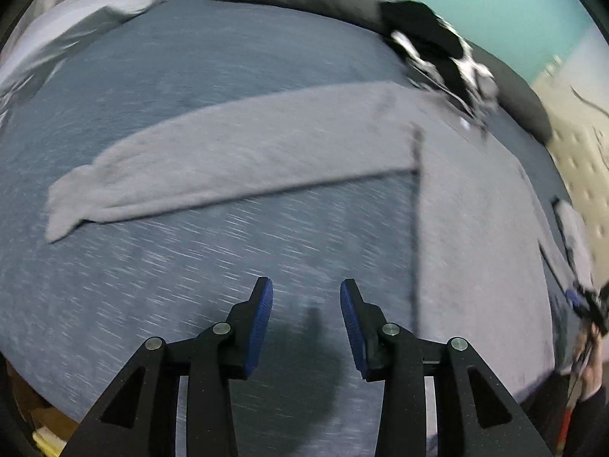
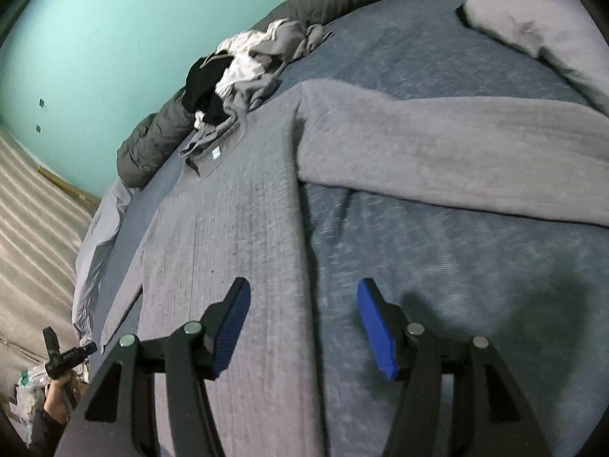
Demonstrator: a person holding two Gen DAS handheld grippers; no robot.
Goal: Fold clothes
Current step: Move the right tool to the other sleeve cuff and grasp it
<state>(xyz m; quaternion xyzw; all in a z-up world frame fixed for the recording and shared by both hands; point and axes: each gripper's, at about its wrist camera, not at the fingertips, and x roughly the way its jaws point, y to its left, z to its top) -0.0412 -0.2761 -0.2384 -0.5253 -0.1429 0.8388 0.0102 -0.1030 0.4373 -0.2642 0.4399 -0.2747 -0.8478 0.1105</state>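
**Clerk:** Left tongs (image 1: 306,285), item one: blue pads spread, nothing between them, over bare blue-grey bed cover (image 1: 190,285).

**Checker:** And the right tongs (image 2: 303,285)?

**Clerk:** Item two: spread as well, gripping nothing. Their left pad (image 2: 228,331) hangs over the grey sweater (image 2: 228,228); the right one is over the bed cover just beside the sweater's edge.

**Checker:** Location of the sweater?

**Clerk:** Item three: lying flat on the bed, body running straight ahead of the right tongs. One sleeve (image 2: 456,152) is stretched out to the right of them. From the left tongs, the body lies to the right and that sleeve (image 1: 228,163) crosses ahead, cuff at far left.

**Checker:** Other stock?

**Clerk:** Item four: heap of black, white and grey clothes (image 2: 243,72) beyond the sweater's collar. Item five: dark quilt (image 2: 160,141) bunched along the far edge of the bed. Item six: pale grey pillow (image 2: 540,26), far right of the right tongs. Teal wall (image 2: 95,38) behind.
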